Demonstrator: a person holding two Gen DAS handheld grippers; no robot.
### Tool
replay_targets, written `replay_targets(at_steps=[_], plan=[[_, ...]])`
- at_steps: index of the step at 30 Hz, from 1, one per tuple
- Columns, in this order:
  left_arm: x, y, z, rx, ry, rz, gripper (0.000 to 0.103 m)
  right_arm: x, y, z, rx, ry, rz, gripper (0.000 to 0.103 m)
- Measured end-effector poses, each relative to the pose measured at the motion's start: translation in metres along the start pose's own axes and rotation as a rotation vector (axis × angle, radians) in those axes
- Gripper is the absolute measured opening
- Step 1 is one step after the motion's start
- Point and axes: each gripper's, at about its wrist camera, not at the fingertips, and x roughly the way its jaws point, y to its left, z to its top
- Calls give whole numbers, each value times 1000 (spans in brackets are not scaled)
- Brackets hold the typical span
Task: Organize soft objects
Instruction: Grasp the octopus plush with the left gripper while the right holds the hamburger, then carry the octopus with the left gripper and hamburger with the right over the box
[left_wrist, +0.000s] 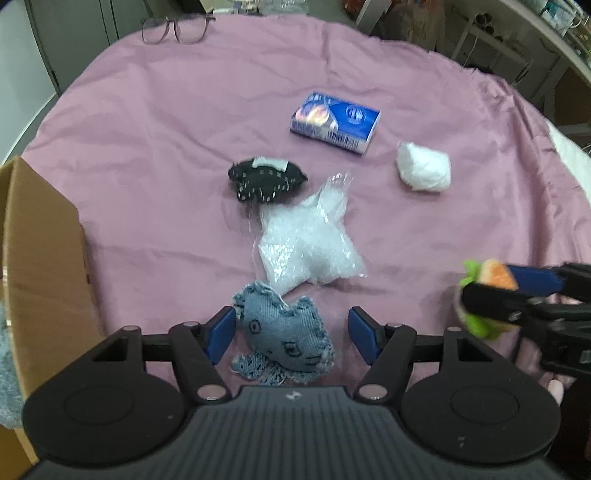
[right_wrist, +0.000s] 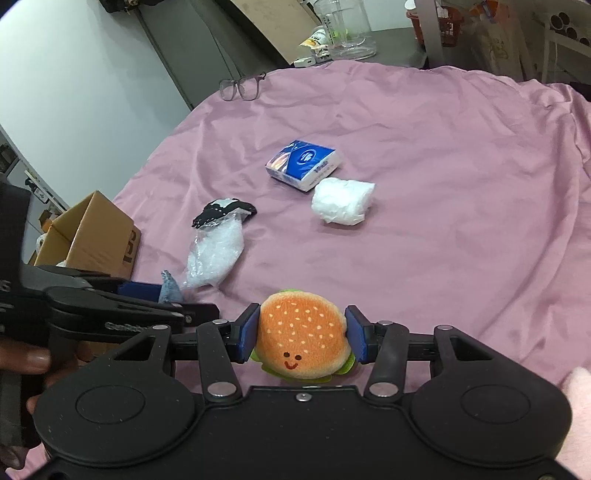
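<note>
A wrinkled pink satin cloth (left_wrist: 184, 147) covers the whole surface under both grippers. Far out ahead of the left gripper (left_wrist: 291, 334), at the cloth's far edge, lies a pair of thin-framed glasses (left_wrist: 177, 27). An open brown cardboard box (left_wrist: 40, 266) stands just to the left of the left gripper. That gripper is spread, its blue pads on either side of a small blue denim cat-shaped plush (left_wrist: 282, 334); the left pad sits close against the plush and the right pad stands apart from it, so the plush lies on the cloth, not pinched. Just ahead of the left gripper, touching the plush's far edge, is a crinkled clear plastic bag of white filling (left_wrist: 306, 247), and beyond that a small black fabric pouch with pale stitching (left_wrist: 264, 181). Further ahead and to the right lie a blue rectangular tissue pack (left_wrist: 334, 122) and, near it, a white wad wrapped in clear film (left_wrist: 424, 166). To the right of the left gripper, the right gripper (right_wrist: 301, 334) is pinching a round orange hamburger plush with a smiling face and green felt lettuce (right_wrist: 303, 339), both blue pads pressed against its sides. In the right wrist view a person's fingers (right_wrist: 26, 360) wrap the left gripper's handle.
</note>
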Motion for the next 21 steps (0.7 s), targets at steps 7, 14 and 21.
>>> replay_targets(at_steps=[7, 14, 21], plan=[[-7, 6, -5, -26, -12, -2, 17, -10, 11, 5, -24, -20, -6, 48], [-46, 15, -8, -40, -110, -23, 17, -25, 35, 11, -67, -52, 3, 48], [-93, 31, -13, -59, -216, -40, 17, -42, 67, 17, -116, -100, 18, 48]])
